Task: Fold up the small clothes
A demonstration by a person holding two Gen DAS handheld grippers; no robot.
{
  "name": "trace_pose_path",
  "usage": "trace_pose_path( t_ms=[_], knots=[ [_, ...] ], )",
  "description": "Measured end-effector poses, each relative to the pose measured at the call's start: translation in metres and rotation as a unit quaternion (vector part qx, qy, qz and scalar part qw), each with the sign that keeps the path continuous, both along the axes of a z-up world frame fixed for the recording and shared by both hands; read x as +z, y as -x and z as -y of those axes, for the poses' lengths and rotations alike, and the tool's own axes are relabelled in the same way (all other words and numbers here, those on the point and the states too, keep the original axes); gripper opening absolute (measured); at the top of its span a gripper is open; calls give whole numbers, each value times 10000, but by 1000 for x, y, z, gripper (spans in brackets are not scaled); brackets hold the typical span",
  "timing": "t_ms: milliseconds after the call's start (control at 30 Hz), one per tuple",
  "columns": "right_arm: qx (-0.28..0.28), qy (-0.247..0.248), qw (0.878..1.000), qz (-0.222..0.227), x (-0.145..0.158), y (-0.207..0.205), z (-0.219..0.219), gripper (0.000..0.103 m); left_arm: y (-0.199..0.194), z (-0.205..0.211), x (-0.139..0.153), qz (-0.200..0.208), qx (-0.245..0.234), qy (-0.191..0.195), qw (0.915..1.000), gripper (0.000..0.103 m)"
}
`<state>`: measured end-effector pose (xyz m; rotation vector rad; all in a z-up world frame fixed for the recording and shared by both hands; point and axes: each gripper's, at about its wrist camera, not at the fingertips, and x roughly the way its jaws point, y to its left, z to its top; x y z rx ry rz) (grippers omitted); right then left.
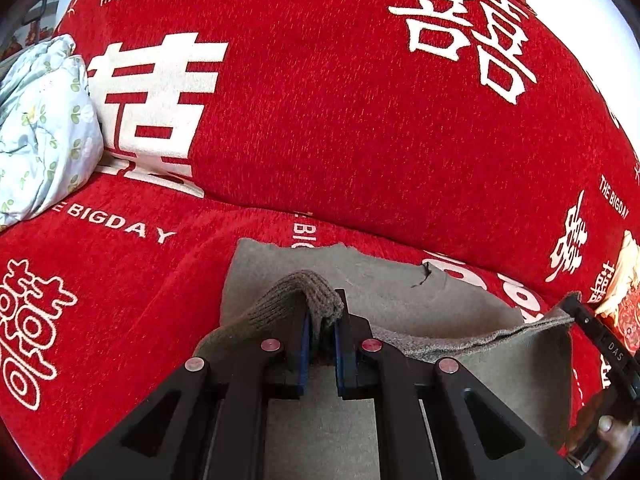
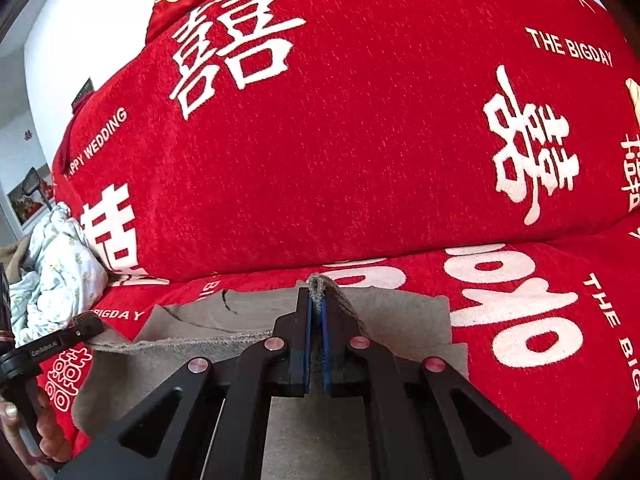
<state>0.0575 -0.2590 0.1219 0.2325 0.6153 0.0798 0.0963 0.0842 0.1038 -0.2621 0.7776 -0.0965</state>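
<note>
1. One broad red chenille sofa cover (image 1: 360, 128) printed with white double-happiness characters and the words "HAPPY WEDDING" and "THE BIGDAY" fills both views, spread over the seat and the backrest.
2. A pale blue bundle of floral cotton bedding (image 1: 44, 128) sits at the seat's left end, against the backrest and well apart from the clothes.
3. A grey-brown felted knit garment (image 1: 360, 292) lies on the seat cover in front of the backrest, its far part flat; a near edge is raised off the seat and runs as a fuzzy ridge between the two grippers.
4. The left gripper (image 1: 320, 320), black with blue pads, is clamped nearly closed on the garment's ribbed knit cuff (image 1: 308, 292). The cuff bulges up and forward over the fingertips, and the sleeve trails back over the left finger.
5. The right gripper (image 2: 317, 304), of the same build, is closed tight on a thin fold of the garment's edge (image 2: 318, 284), which pokes up just past the fingertips; cloth slopes down from there to the right.
6. Each wrist view catches the other gripper at its margin, held in a bare hand (image 2: 44, 428), with the lifted edge stretched towards it.
</note>
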Motion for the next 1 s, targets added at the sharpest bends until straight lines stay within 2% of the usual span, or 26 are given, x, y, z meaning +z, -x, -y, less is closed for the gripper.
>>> trace_pose_path(
  t_ms=[200,467,533,733,1000],
  knots=[
    [-162,173,9997,-46,-3,-2,2,4,-15,-1,0,104,-53,99,9999,11],
    [-250,702,9972,-69,-13,-17,-15,4,-39,-4,-6,125,-156,130,9997,11],
    [-229,839,9962,-71,-16,-23,-20,4,-44,-3,-11,136,-215,77,9996,6],
    [-275,892,9955,-155,-24,-42,-21,4,-69,-6,-26,-73,-160,249,9995,6],
    [-269,879,9956,-203,-28,-64,-17,4,-92,4,-34,-161,-259,-88,9995,6]
  ],
)
